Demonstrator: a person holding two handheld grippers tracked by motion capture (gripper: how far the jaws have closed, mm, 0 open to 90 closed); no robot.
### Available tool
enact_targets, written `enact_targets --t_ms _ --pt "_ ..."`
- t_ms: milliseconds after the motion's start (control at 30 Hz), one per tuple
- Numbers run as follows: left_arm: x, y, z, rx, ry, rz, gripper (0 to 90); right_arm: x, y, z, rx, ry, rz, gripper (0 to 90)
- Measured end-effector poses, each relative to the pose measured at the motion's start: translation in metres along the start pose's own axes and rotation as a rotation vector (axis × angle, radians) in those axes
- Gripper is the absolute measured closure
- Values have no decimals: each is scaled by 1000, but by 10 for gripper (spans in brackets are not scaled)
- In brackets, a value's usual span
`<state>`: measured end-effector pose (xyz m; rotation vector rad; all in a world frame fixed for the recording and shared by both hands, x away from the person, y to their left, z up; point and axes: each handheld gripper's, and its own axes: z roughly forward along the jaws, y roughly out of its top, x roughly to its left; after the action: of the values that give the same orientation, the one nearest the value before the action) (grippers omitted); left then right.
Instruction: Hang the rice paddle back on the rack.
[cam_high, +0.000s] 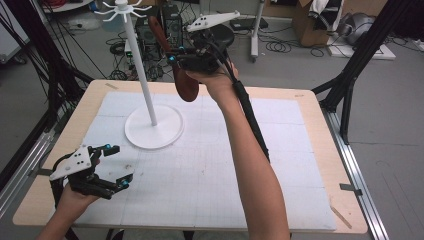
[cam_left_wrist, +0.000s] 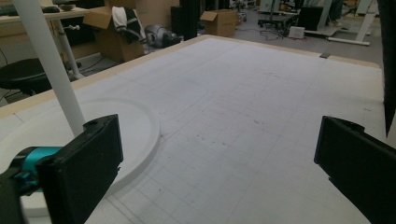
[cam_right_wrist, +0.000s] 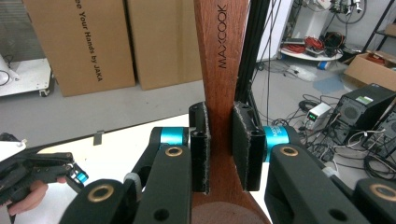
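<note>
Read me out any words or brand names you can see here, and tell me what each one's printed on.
"MAXCOOK": on the handle of the wooden spoon, clamped in the right gripper.
"e Your Hands by JAKA": on a cardboard box behind the table, its start cut off by the frame edge.
Small labels on the black computer case are too small to read.

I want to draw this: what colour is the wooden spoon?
Reddish-brown wood; the wooden spoon shows best in the right gripper view, clamped in the right hand-held gripper.
</note>
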<state>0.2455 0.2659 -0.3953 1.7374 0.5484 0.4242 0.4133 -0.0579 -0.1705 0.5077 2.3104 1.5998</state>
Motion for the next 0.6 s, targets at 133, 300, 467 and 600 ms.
enact_targets --t_ms 133,300,467,600 --pt "0 0 0 -2 1 -2 17 1 6 4 -5 -2 -6 784" --pt "0 0 0 -5 2 -3 18 0 9 8 -9 -6 0 784" --pt "0 0 0 -4 0 -1 18 -2 10 11 -7 -14 2 784" --pt "0 0 0 -1 -2 0 17 -4 10 11 -15 -14 8 784"
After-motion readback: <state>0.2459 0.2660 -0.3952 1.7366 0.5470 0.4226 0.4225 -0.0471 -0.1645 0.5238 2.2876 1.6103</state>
